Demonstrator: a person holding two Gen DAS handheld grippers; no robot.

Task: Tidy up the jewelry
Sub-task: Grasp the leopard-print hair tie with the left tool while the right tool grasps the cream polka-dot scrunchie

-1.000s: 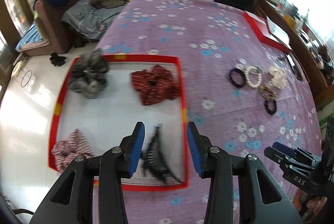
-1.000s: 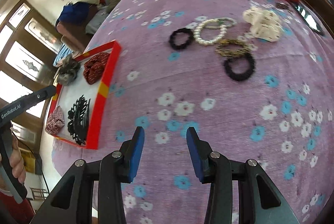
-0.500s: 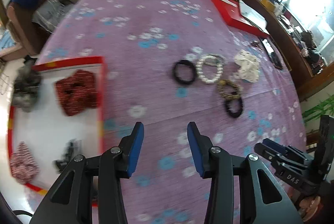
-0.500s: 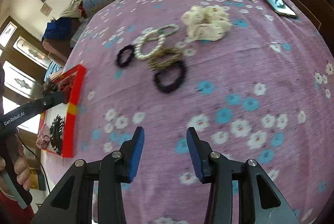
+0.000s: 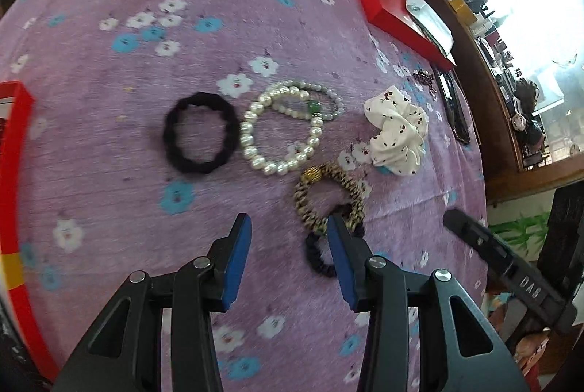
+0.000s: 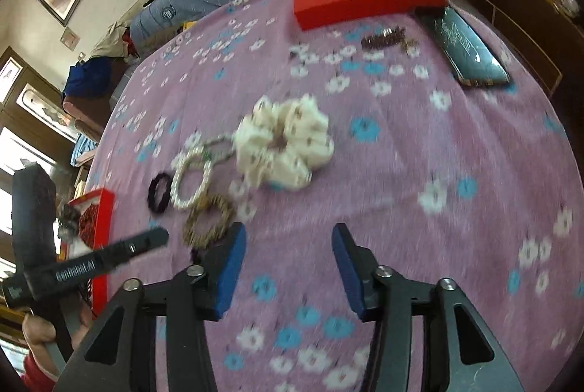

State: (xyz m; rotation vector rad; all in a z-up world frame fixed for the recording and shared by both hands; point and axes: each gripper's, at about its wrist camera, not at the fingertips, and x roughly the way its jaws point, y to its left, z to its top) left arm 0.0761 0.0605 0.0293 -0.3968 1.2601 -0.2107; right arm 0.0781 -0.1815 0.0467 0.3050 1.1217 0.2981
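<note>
Both your grippers left the red tray (image 5: 14, 151): left gripper (image 5: 288, 238) part-open, empty, near the pearl bracelet (image 5: 281, 133); right gripper (image 6: 288, 253) just widened, empty. Next pick pending.

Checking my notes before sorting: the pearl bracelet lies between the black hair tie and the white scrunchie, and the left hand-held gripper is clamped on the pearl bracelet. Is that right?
Not quite. The pearl bracelet does lie between the black hair tie and the white scrunchie, but the left hand-held gripper holds nothing; its jaws stand open short of it, as the left wrist view shows.
</note>
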